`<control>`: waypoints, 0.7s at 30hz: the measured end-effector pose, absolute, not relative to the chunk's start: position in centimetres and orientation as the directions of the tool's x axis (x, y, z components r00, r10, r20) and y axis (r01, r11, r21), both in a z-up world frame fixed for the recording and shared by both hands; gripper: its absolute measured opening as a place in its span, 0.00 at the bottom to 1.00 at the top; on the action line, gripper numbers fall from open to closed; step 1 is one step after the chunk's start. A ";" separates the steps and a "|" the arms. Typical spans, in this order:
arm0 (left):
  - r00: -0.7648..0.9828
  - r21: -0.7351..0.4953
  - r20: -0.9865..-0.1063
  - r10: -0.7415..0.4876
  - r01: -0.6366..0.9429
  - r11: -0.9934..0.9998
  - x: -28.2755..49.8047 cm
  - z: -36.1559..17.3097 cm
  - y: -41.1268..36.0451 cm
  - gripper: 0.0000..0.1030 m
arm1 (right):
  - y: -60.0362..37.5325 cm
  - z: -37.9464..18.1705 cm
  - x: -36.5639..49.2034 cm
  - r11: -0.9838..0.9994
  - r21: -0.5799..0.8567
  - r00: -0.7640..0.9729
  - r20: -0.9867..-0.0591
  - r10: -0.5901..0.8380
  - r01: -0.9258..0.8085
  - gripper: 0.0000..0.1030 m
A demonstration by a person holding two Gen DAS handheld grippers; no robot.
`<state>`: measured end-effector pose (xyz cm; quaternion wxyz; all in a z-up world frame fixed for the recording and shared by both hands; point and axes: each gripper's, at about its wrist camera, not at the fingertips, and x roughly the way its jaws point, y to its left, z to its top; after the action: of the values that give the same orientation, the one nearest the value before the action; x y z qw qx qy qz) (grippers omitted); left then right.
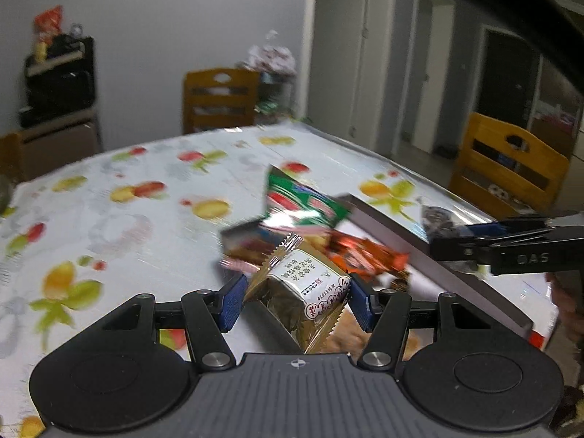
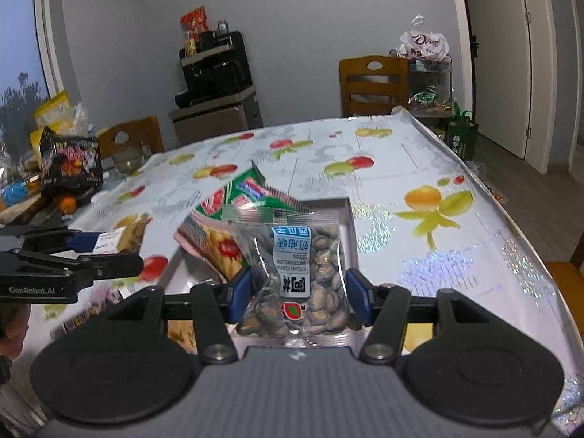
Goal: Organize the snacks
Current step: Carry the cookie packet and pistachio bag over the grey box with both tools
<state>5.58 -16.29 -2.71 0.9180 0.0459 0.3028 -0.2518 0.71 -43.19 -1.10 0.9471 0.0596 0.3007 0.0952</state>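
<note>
My left gripper (image 1: pixel 295 301) is shut on a gold-wrapped snack packet (image 1: pixel 299 292) with a white label, held above the near side of a grey box (image 1: pixel 401 233). The box holds a green bag (image 1: pixel 303 202), an orange packet (image 1: pixel 368 255) and other snacks. My right gripper (image 2: pixel 297 297) is shut on a clear packet of watermelon seeds (image 2: pixel 299 273) over the same grey box (image 2: pixel 346 226). The left gripper (image 2: pixel 106 242) shows at the left of the right wrist view, with the gold packet (image 2: pixel 127 235). The right gripper (image 1: pixel 452 237) shows at the right of the left wrist view.
The table (image 2: pixel 401 182) has a shiny fruit-print cloth. Wooden chairs (image 2: pixel 372 85) (image 1: pixel 507 168) stand around it. A black snack bag (image 2: pixel 69 162), a glass bowl (image 2: pixel 127 158) and an orange (image 2: pixel 65 202) sit at the table's left. A coffee machine cabinet (image 2: pixel 219 84) stands by the wall.
</note>
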 end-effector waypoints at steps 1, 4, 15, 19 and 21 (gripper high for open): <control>0.681 -0.069 -0.587 -0.437 0.496 0.866 5.5 -3.0 -16.7 0.57 | -43.2 -1.3 0.6 0.976 0.165 0.797 -0.564 0.214 -0.145 0.53; 0.634 -0.097 -0.609 -0.477 0.537 0.838 5.3 -3.5 -17.2 0.58 | -43.1 -2.0 0.3 0.973 0.152 0.776 -0.588 0.228 -0.171 0.53; 0.471 -0.047 -0.675 -0.568 0.741 0.670 2.1 -5.3 -20.9 0.58 | -42.2 -2.8 -0.8 0.960 0.123 0.732 -0.625 0.272 -0.251 0.53; 0.450 -0.042 -0.678 -0.582 0.766 0.642 1.4 -5.5 -21.4 0.60 | -41.9 -3.1 -1.0 0.957 0.131 0.723 -0.631 0.281 -0.258 0.53; 0.449 -0.041 -0.681 -0.579 0.765 0.642 1.5 -5.6 -21.5 0.61 | -41.8 -3.2 -0.9 0.957 0.134 0.720 -0.633 0.283 -0.258 0.53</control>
<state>1.49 -21.55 -5.62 0.8401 0.1372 0.3399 -0.3999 -0.95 -41.79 -3.20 0.9273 0.0184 0.3443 0.1457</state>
